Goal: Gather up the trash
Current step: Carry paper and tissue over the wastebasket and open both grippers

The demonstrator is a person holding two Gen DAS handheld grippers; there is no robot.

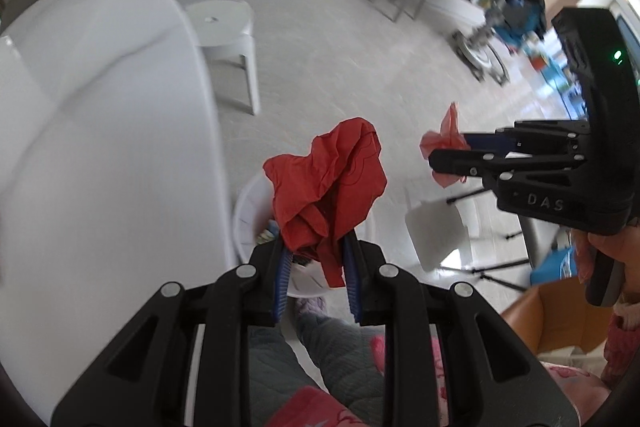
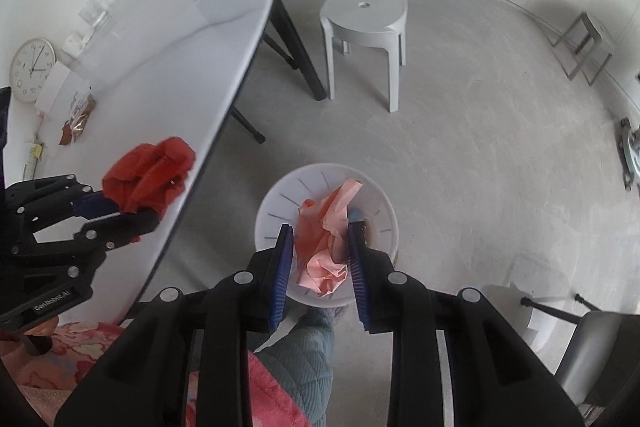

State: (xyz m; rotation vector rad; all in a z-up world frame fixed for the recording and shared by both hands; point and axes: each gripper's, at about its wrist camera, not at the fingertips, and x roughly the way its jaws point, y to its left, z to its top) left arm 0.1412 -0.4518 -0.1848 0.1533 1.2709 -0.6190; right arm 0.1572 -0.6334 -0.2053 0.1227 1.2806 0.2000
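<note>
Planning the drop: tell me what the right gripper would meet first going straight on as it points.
Probably the white bin on the floor: the right gripper, shut on pink paper, points into it. Depth is unclear.

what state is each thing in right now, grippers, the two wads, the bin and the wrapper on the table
left gripper: shut on the red wad
red wad: crumpled, held in the air
right gripper: shut on the pink wad
pink wad: crumpled, held above the bin
bin: open, on the floor, some trash inside
wrapper: lying on the table, untouched
</note>
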